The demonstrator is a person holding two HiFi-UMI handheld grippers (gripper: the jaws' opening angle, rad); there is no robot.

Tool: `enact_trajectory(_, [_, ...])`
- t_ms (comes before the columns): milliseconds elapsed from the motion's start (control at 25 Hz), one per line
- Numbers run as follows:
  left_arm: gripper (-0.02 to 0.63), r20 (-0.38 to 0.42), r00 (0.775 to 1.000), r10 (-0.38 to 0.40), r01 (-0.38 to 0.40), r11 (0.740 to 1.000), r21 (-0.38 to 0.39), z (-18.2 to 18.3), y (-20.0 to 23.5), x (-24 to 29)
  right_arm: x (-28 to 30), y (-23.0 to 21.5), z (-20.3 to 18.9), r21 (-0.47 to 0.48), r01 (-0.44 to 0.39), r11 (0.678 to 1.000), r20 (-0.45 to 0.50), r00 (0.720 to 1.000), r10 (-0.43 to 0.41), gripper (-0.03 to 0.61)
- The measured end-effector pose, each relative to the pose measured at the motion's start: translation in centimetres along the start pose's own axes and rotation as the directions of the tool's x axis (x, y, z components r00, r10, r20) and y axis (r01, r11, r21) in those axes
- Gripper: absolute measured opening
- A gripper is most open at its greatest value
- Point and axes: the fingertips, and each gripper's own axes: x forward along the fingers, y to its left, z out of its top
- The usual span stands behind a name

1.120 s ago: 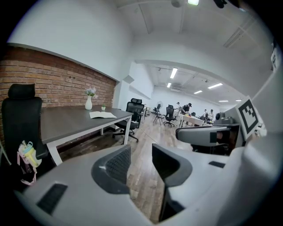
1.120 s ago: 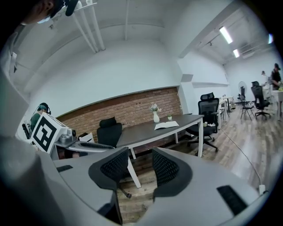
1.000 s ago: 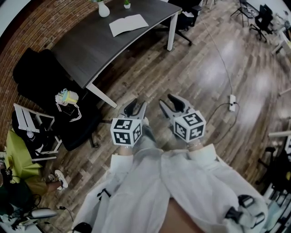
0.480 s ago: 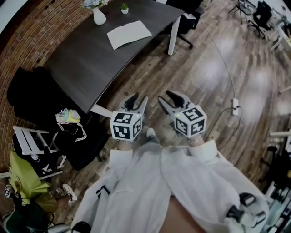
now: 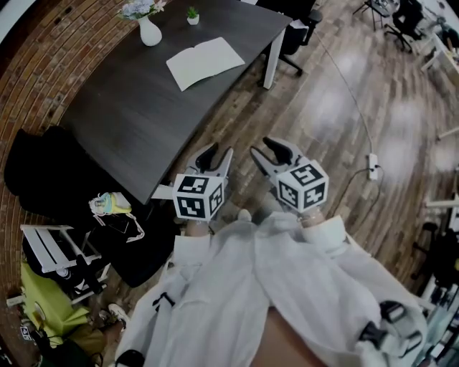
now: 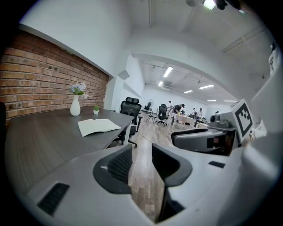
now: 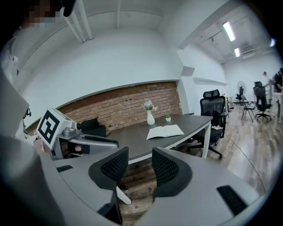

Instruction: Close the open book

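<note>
Tongs, two: left gripper and right gripper, side by side over the wooden floor just short of the near desk corner. Each has its jaws partly apart, and nothing but floor or desk edge shows in the gap of either; both are empty. Desk: dark curved top on white legs, set along a brick wall. Book: task item, lying open and flat with pale pages up, on the far part of the desk toward its outer edge, well apart from both grippers. The open spread is wider than deep, and its long axis runs roughly along the desk's length. The spine crease crosses that axis at mid-spread, pointing from the wall side to the outer edge. Vase: white, with flowers, near the book on the wall side. Potted plant: small, beside the vase. Step in hand, as judged: approach, with closing not yet begun. Next move calls for carrying a gripper across to one free page edge, getting under it and folding that half over the crease.
</note>
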Motion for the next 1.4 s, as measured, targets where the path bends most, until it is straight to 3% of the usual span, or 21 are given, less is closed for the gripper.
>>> enact_trajectory(200, [0.13,-0.01,1.0,-0.019,0.019,0.999,-0.026,0.1,1.3,1.1,1.4,-1.3,-0.2,0.015,0.022,1.0,-0.03,0.999,-0.022,0.146])
enact_trajectory(520, [0.13,-0.029,0.999,-0.016,0.015,0.999,-0.047,0.7,3.9,4.6,6.2,-3.8,0.8,0.019,-0.011,1.0,-0.063,0.998,0.012,0.146])
enact_trajectory(800, [0.13,-0.032,0.999,0.023,-0.025,0.998,-0.058,3.6,7.5,9.7,11.0,-8.3,3.3,0.023,-0.042,0.999,-0.075,0.996,0.043,0.146])
enact_trajectory(1040, [0.13,-0.026,0.998,0.05,-0.052,0.996,-0.075,7.1,10.3,14.9,15.2,-11.7,5.7,-0.004,-0.115,0.993,-0.111,0.987,0.114,0.146])
enact_trajectory(1400, [0.13,-0.008,0.989,0.15,-0.151,0.984,-0.091,11.3,14.4,19.9,20.7,-16.7,10.6,-0.049,-0.196,0.979,-0.091,0.977,0.191,0.146])
